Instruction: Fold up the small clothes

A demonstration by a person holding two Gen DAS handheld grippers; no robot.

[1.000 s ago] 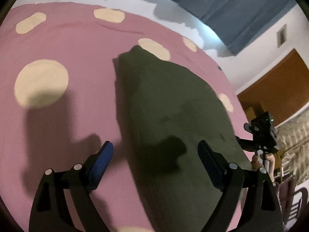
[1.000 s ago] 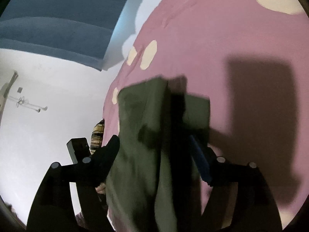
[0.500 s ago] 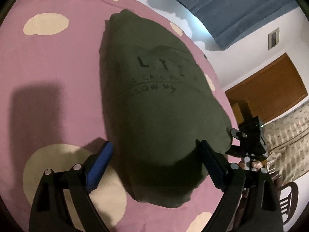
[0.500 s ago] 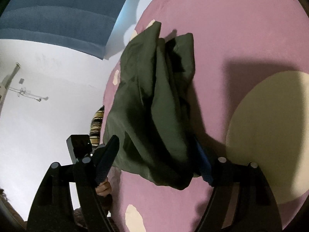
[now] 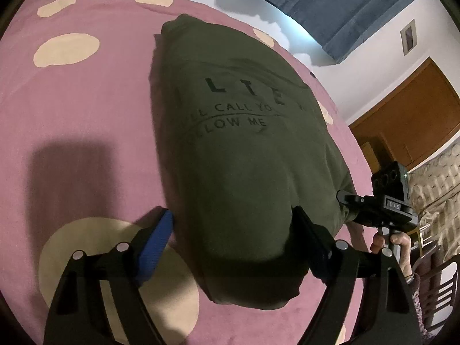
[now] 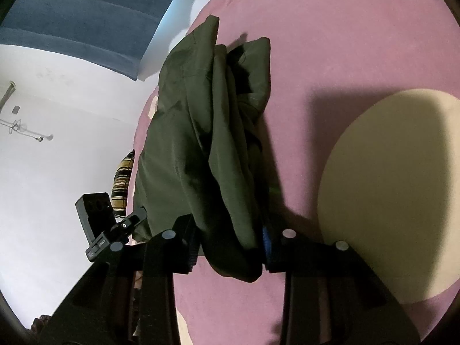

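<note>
Now the olive-green cotton T-shirt with dark lettering (image 5: 244, 155) lies part-folded on the pink bedspread with cream spots (image 5: 86, 109). My right gripper (image 6: 230, 237) has just been closing, and its jaws are narrow, pinching a bunched near edge of the shirt. My left gripper (image 5: 233, 235) stands wide, the near hem between its jaws but not pressed. I judge this the grasp before a fold: next, the left must close on the hem, then both lift evenly.
</note>
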